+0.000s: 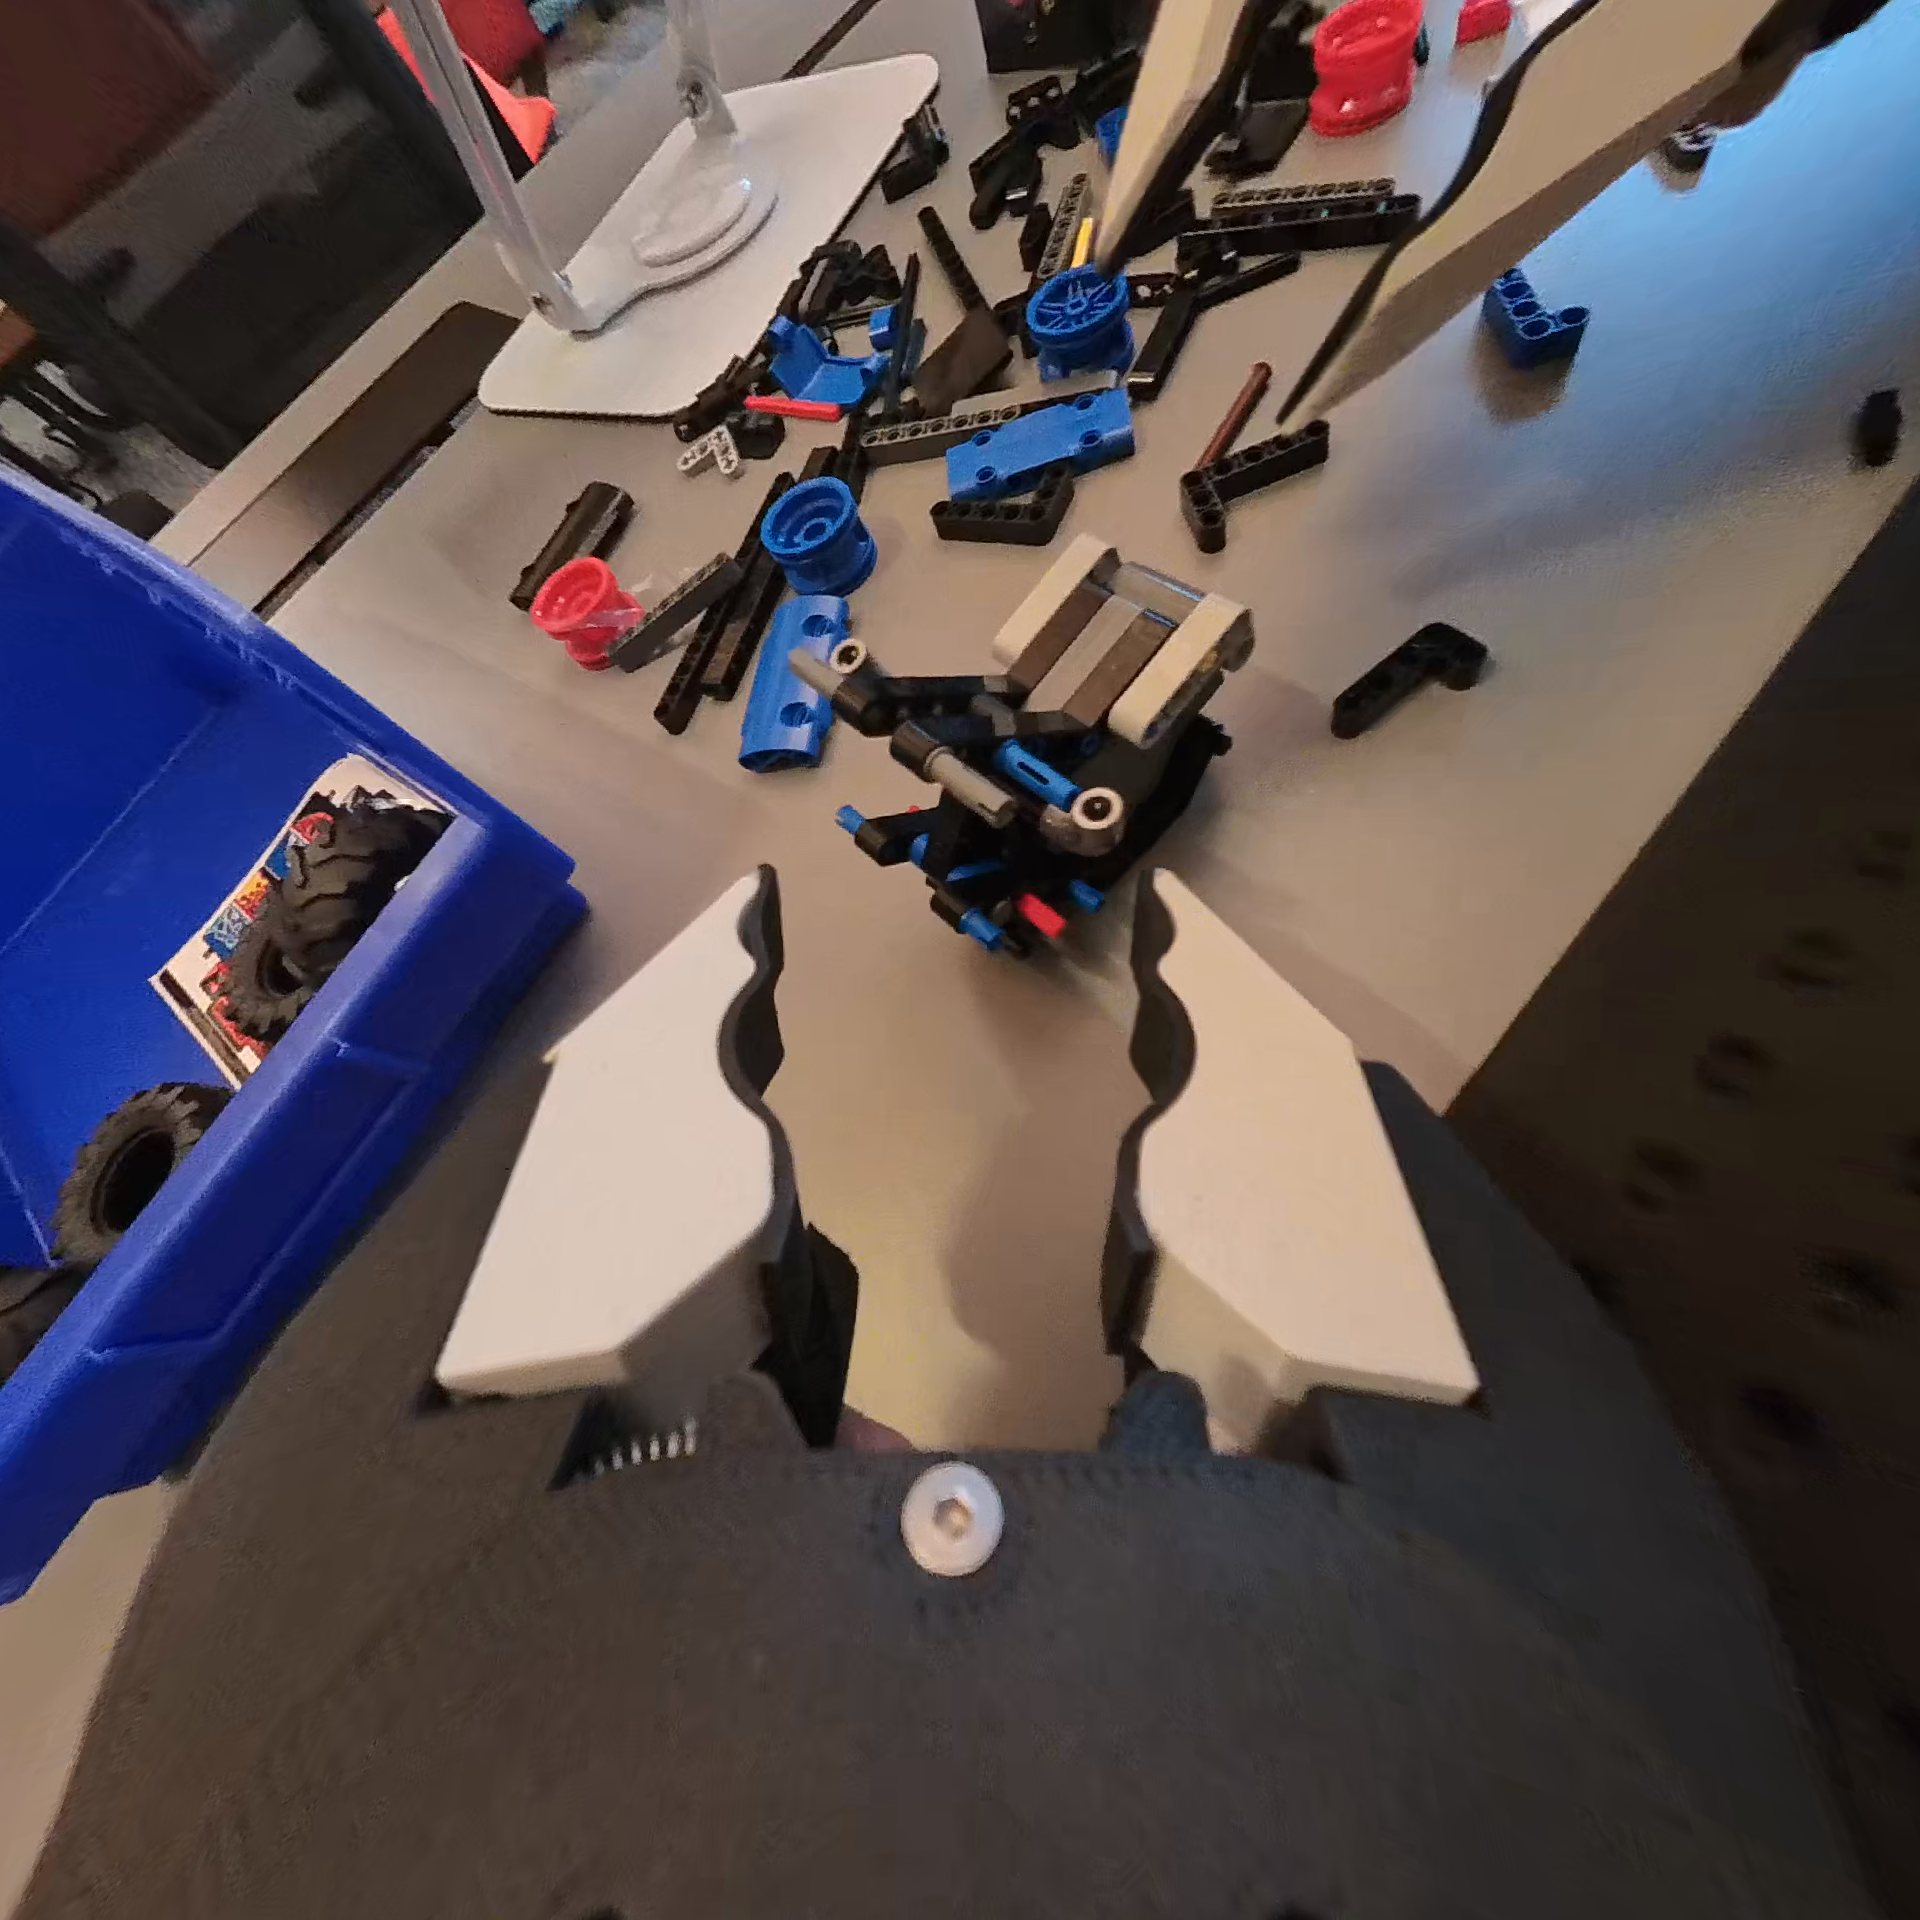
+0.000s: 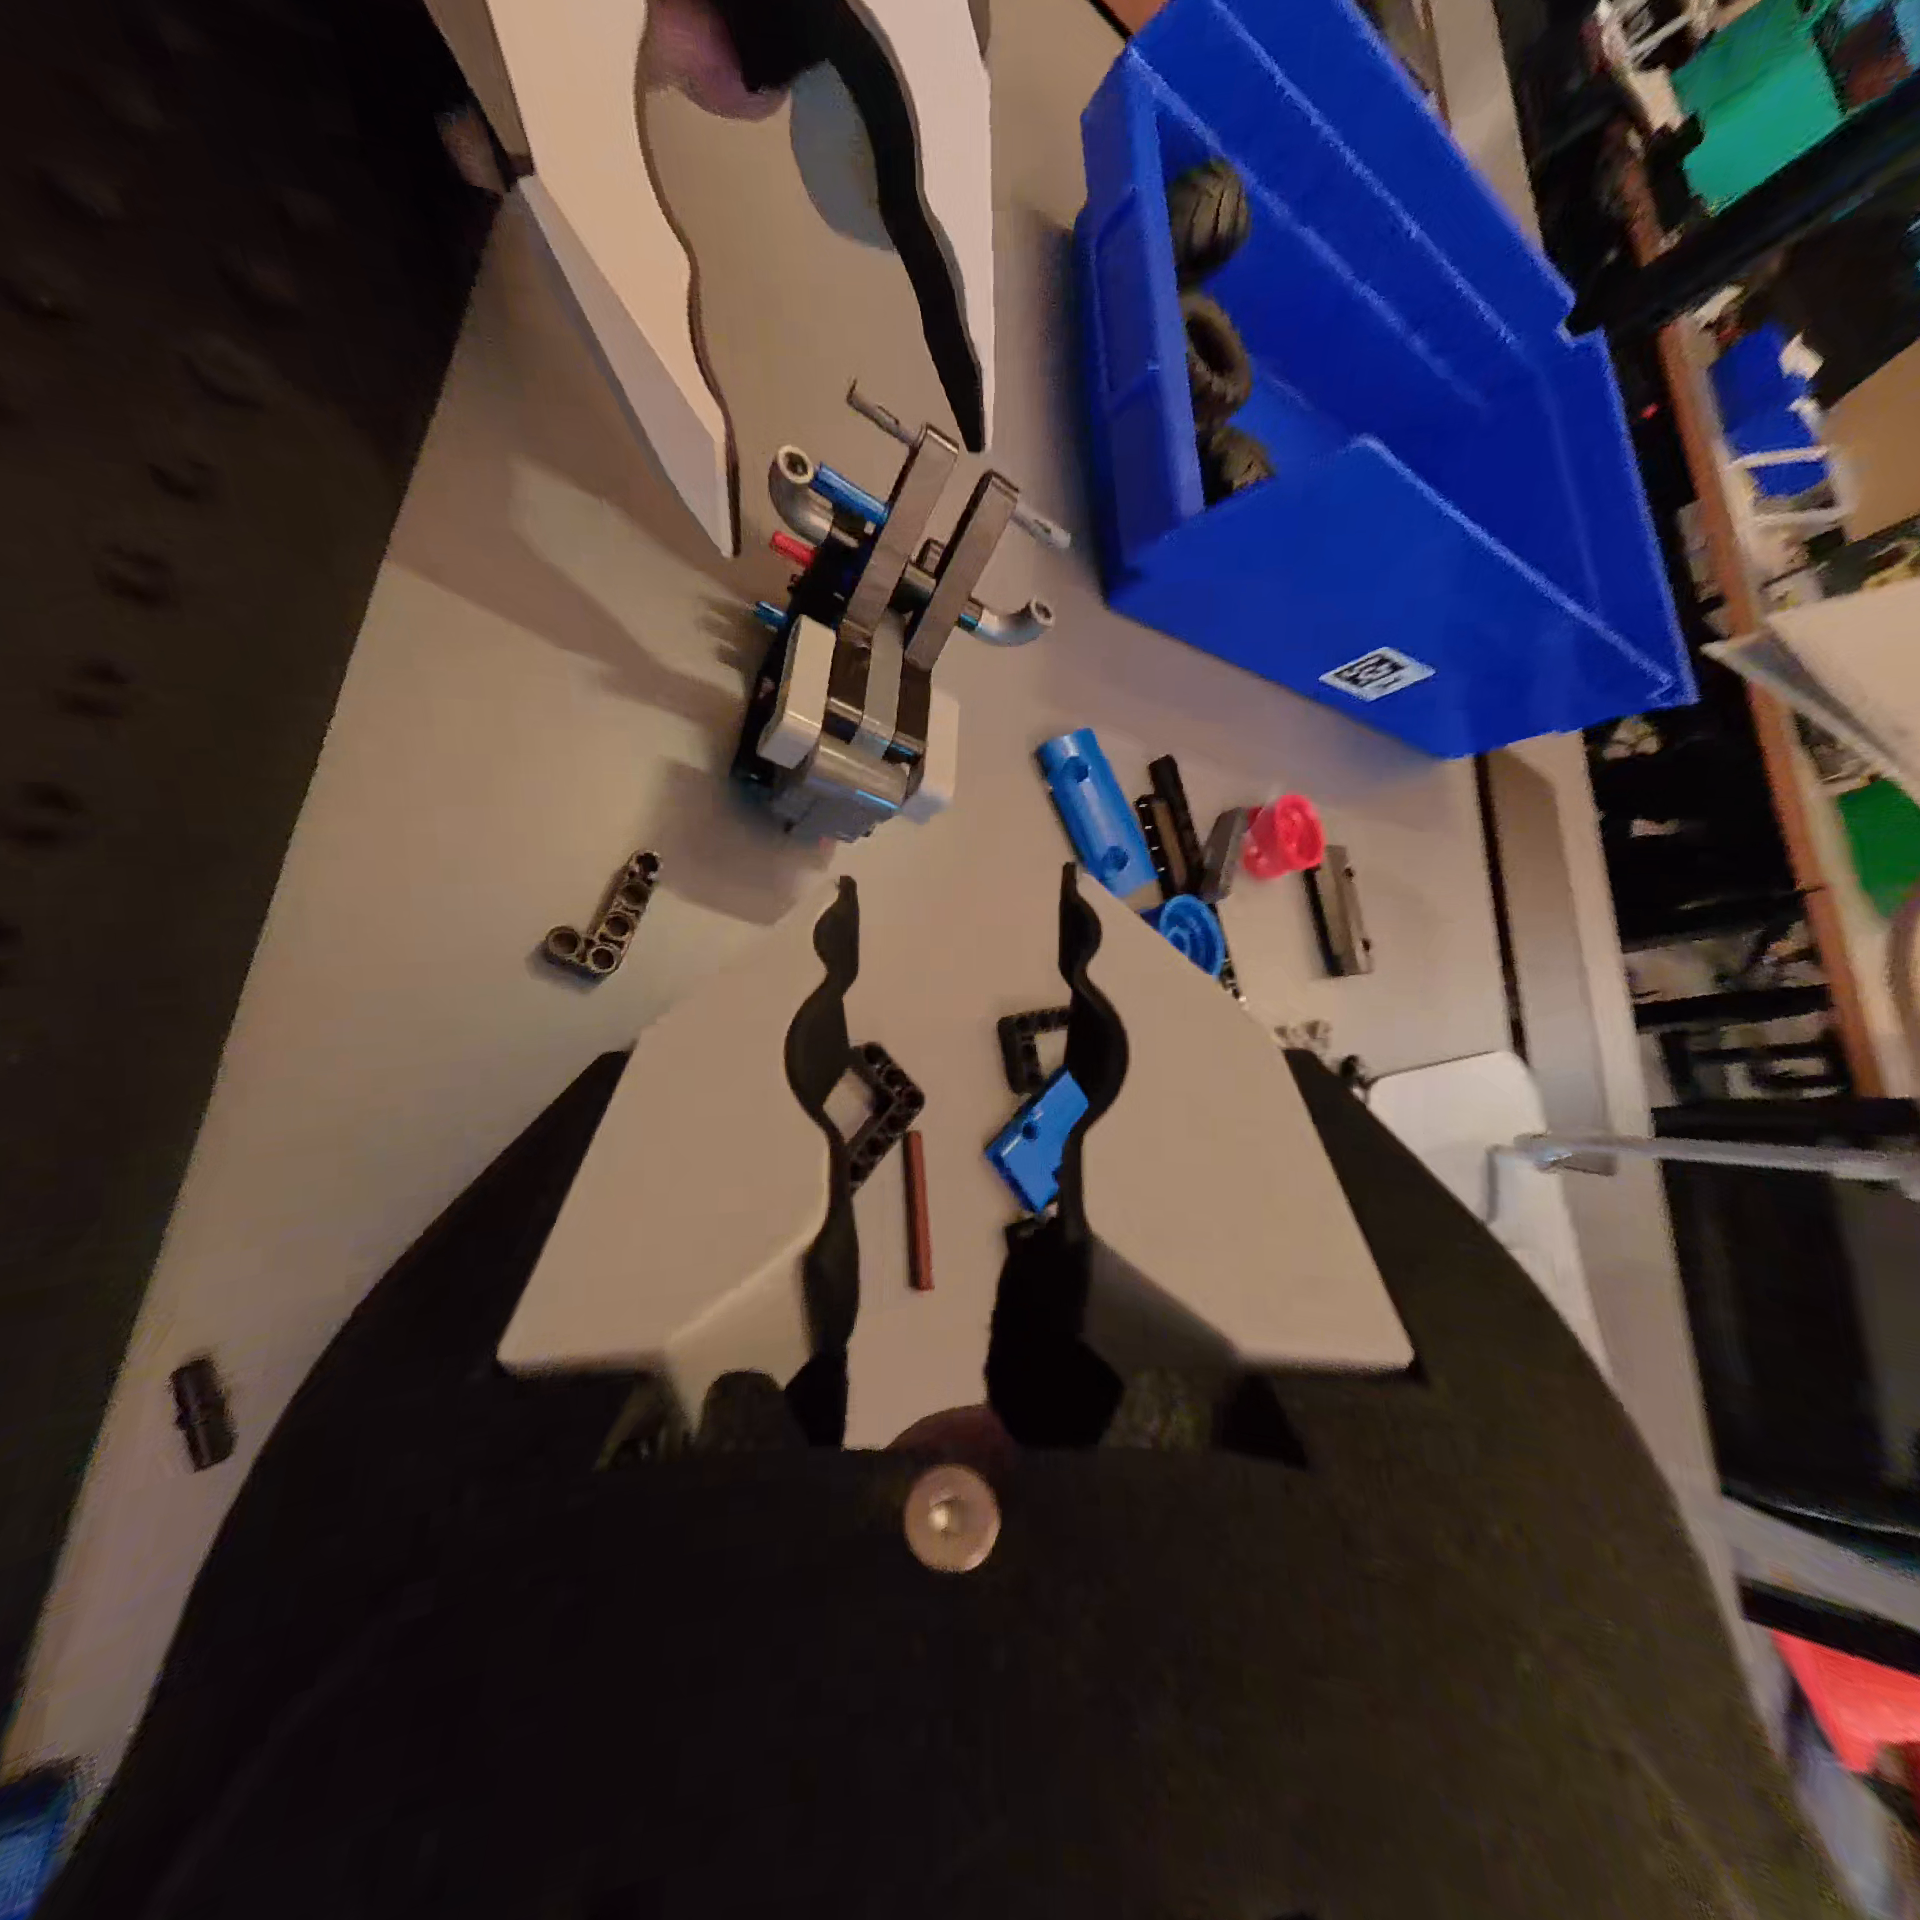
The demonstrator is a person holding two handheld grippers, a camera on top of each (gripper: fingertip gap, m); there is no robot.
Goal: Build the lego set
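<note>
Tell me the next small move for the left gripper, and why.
Probably ease the left gripper forward to straddle the half-built assembly and close. Its jaws are open and empty, the assembly sits free on the table just ahead, and the right gripper is also empty.

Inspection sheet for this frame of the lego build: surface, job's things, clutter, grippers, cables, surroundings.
Surface: grey table, matte, no spills seen.
Job's things: partly built model sits on the table between the two grippers, held by neither; loose black, blue and red pieces scattered beyond it; a black L-beam and a dark red axle lie under the right gripper.
Clutter: blue bin holding black tyres and a printed sheet; white stand base.
Grippers: left gripper open, empty, just short of the model; right gripper open, empty.
Cables: nothing seen.
Surroundings: dark perforated panel along the table edge; shelving, blurred.
</note>
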